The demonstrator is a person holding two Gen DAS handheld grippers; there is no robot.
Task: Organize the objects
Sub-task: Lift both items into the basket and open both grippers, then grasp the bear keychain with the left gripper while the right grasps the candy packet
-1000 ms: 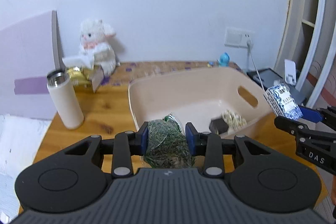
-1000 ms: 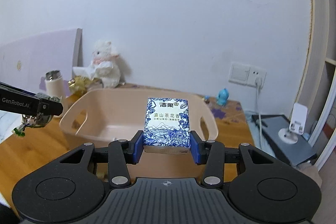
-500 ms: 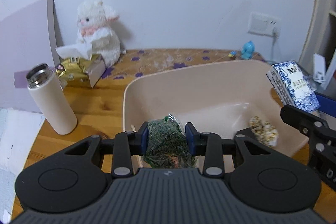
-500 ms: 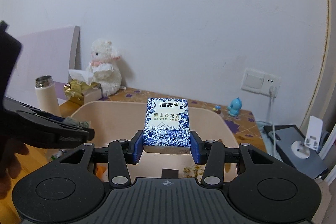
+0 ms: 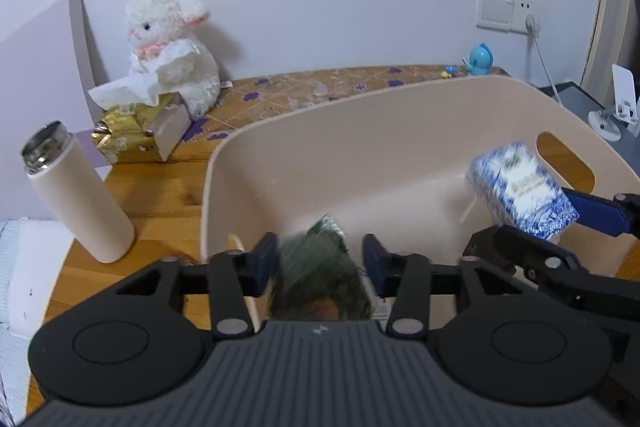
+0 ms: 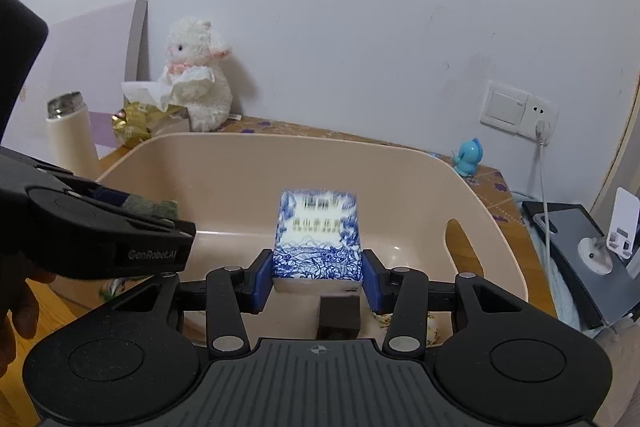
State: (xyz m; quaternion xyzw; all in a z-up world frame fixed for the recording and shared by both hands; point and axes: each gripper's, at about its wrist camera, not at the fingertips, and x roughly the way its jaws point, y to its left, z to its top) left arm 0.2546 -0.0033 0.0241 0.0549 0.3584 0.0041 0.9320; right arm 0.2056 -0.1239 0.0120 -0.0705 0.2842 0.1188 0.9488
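Over the beige bin [image 6: 496,227], the blue-and-white tissue pack [image 6: 318,239] is pinched upright between the pads of the right gripper [image 6: 318,273], held low above the bin's floor, presumably so it can be set down rather than dropped. Just beside it, toward the bin's near-left wall, a green leafy packet [image 5: 320,275] sits between the pads of the left gripper [image 5: 320,259]; the pads look slightly parted from it (motion blur makes that hard to call), so a release may be under way. Inside the bin, a small dark box [image 6: 339,315] and a floral-print packet [image 6: 430,321] are already lying below the tissue pack. Behind the bin, a white thermos [image 5: 76,199], plush bunny [image 5: 172,55] and gold tissue box [image 5: 140,135] are left on the table.
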